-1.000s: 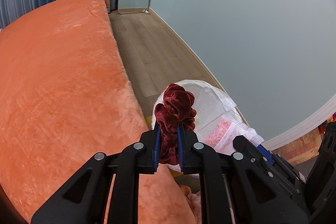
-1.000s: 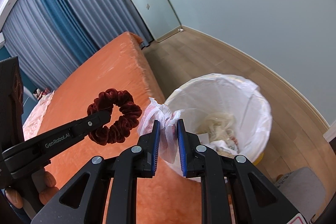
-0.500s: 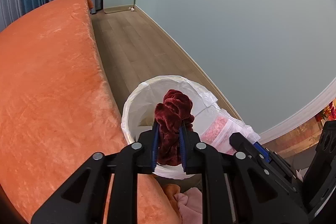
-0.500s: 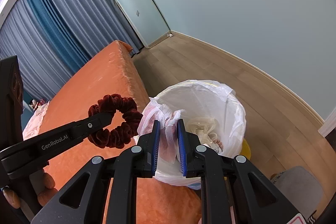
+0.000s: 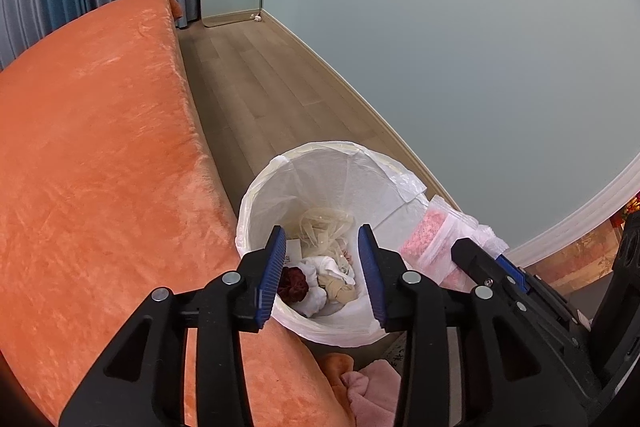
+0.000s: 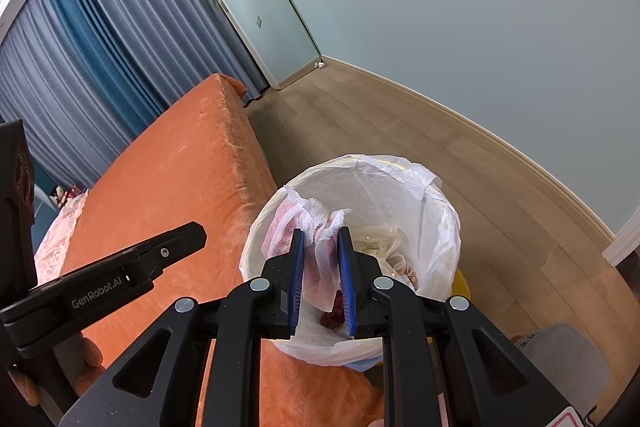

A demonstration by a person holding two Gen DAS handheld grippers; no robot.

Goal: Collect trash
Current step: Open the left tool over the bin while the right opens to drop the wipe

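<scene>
The left gripper (image 5: 322, 269) hangs with its jaws spread and empty over the lined trash bin (image 5: 260, 187), where a dark red scrunchie (image 5: 294, 279) lies among the rubbish at about 7 o'clock. The right gripper (image 6: 322, 281) pinches a clear plastic bag (image 6: 320, 247) of pink stuff above the rim. Released too near the 9 o'clock edge, the light bag could snag the liner or slide onto the orange bed (image 6: 172, 179).

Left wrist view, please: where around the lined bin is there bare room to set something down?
The orange plush bed cover lies bare left of the white-lined round bin. The wooden floor is bare between bed and pale wall. It is crowded inside the bin, where the dark red velvet scrunchie lies among crumpled tissues, and at its right rim, where the right gripper holds a clear plastic bag.
</scene>
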